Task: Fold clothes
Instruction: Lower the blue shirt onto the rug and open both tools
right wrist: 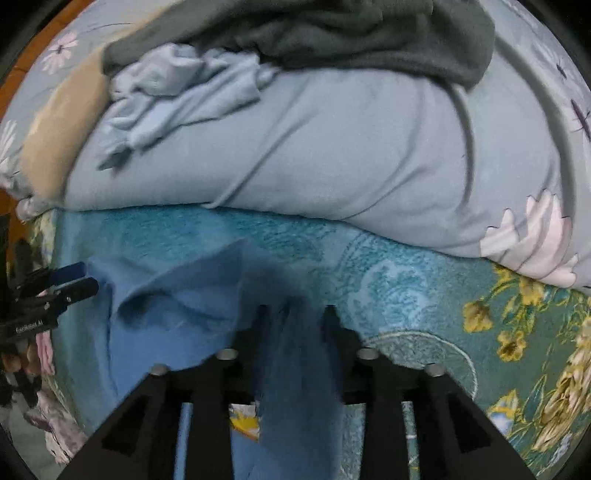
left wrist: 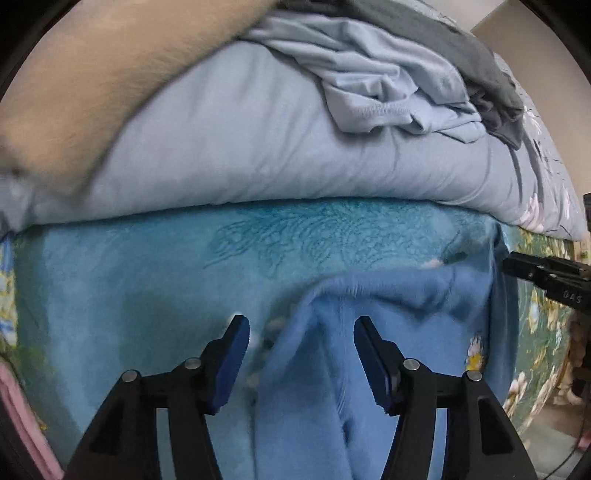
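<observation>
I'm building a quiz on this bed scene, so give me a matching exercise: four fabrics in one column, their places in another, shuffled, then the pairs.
Things:
1. bright blue garment
2. dark grey garment
3. pale blue crumpled garment
4. teal blanket

Places:
A. spread flat on the bed, under the garment being handled
B. farthest back, on top of the pale duvet
C. lying between the open fingers of the left gripper
D. bunched on the duvet, just in front of the grey one

Pairs: 1-C, 2-B, 3-D, 4-A
</observation>
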The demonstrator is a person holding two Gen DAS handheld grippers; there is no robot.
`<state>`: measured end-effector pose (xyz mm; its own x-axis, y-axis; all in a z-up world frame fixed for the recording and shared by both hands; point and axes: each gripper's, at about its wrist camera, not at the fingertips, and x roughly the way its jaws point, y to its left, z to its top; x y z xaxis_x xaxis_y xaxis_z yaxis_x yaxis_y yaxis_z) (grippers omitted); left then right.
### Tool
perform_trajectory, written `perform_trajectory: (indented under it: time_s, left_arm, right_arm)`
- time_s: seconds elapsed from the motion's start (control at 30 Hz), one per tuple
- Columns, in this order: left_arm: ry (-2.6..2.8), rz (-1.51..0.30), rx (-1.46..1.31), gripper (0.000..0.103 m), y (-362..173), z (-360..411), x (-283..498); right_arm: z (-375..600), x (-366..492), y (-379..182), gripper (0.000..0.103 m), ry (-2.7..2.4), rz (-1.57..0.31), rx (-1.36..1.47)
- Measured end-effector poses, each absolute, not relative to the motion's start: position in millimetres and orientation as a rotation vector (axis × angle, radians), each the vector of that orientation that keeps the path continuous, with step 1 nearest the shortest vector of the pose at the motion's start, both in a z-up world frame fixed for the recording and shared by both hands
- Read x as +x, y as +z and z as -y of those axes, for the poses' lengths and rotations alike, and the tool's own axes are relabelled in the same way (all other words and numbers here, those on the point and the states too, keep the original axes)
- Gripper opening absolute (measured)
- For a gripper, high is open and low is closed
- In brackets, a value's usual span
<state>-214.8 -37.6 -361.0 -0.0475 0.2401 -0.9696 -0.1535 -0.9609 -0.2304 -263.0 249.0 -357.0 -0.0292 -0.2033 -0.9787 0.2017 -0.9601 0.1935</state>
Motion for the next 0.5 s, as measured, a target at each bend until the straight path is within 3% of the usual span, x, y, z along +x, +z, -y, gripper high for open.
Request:
perform_trajectory:
  time_s: [0.2, 0.33, 0.5]
  left_arm:
    - [2.091, 0.157, -1.991, 0.074, -354, 66, -158]
    - [2.049, 0.284, -2.066, 0.074, -372, 86, -110]
    - [1.980, 0.395, -2.149, 0.074, -395, 101, -63]
  right_arm:
    - [-296, -190, -326, 0.044, -2.170, 0.291, 1.933]
    - [-322, -110, -351, 0.044, -2.124, 0.486, 2.055]
    - [-333, -49, -385, 0.044, -2.051, 0.598, 2.189]
